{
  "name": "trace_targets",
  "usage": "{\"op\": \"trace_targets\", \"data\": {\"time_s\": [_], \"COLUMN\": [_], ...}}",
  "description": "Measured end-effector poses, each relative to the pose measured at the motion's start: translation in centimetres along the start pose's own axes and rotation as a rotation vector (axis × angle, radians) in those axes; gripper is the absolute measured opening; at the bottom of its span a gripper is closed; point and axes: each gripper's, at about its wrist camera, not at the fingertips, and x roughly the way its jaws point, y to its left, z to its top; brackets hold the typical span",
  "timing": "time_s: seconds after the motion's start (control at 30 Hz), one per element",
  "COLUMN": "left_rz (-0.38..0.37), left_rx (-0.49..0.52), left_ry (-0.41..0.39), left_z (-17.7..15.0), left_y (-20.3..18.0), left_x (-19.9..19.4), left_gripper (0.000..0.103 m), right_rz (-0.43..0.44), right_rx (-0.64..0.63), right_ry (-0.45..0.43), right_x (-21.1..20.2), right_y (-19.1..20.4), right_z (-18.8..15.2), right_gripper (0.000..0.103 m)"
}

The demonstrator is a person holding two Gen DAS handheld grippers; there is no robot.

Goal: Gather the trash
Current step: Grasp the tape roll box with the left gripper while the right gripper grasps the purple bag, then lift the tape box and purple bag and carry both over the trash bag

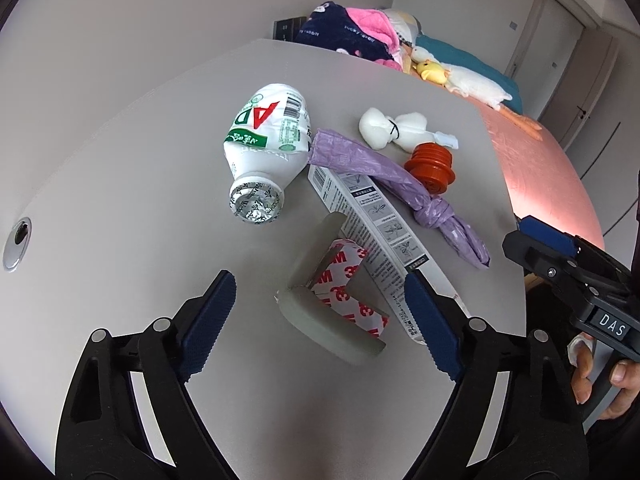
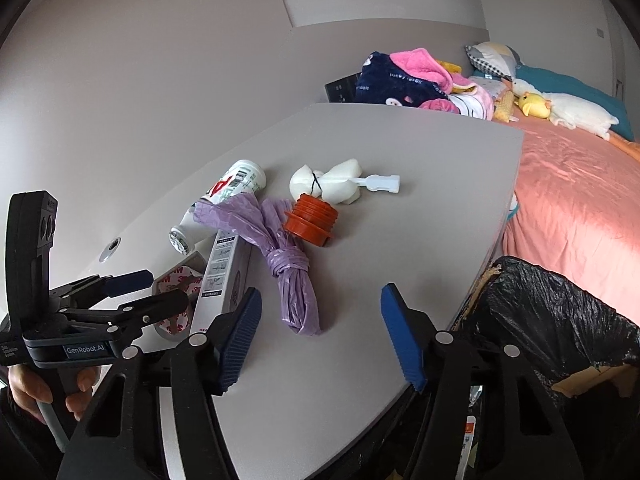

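Left tongs point(image 1: 320, 320) hang released right over the grey corner guard point(image 1: 332, 320) on the bench point(image 1: 120, 200), right tongs point(image 2: 320, 334) also released, purple knotted bag point(image 2: 288, 256) lying lengthwise just ahead, so each hand's got its own nearest trash.

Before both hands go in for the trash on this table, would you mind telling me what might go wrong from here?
1. The grey corner guard lies against the long white box; the left gripper, jaws open around it, could nudge the box.
2. The knotted purple bag rests on that box and touches the orange plug; lifting it with the right gripper may drag both.
3. The white bottle lies on its side and might roll.
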Motion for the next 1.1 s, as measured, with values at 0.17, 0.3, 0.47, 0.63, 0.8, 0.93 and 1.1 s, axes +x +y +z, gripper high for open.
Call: {"op": "trace_targets", "data": {"time_s": [0.17,0.3,0.47,0.63,0.8,0.93,1.1], "left_rz": [0.006,0.024,0.065,0.057,0.053,0.045,0.032], "left_rx": [0.003,0.031,0.105,0.169,0.199,0.163,0.157], "left_ry": [0.035,0.041,0.042,0.034,0.025,0.009,-0.031], "left_z": [0.2,0.6,0.8,0.7,0.7,1.0,1.5], "left_y": [0.5,0.3,-0.4,-1.0,-1.6,-1.1,-1.0], "left_x": [1.3,1.9,2.4,2.4,2.3,1.7,0.1], "left_gripper": [0.072,0.071,0.067,0.054,0.042,0.041,0.040], "right_rz": [-0.002,-0.006,-0.018,-0.031,-0.024,-0.002,0.019], "right_rx": [-0.029,-0.050,-0.082,-0.103,-0.118,-0.112,-0.102], "right_ry": [0.032,0.058,0.087,0.117,0.118,0.098,0.074], "right_x": [1.7,3.2,4.9,6.1,6.4,5.9,4.9], "right_y": [0.9,1.7,2.6,3.3,3.6,3.9,4.3], "right_z": [0.6,1.0,1.4,1.5,1.6,1.4,1.7], "right_gripper": [0.063,0.063,0.060,0.051,0.024,0.023,0.023]}}
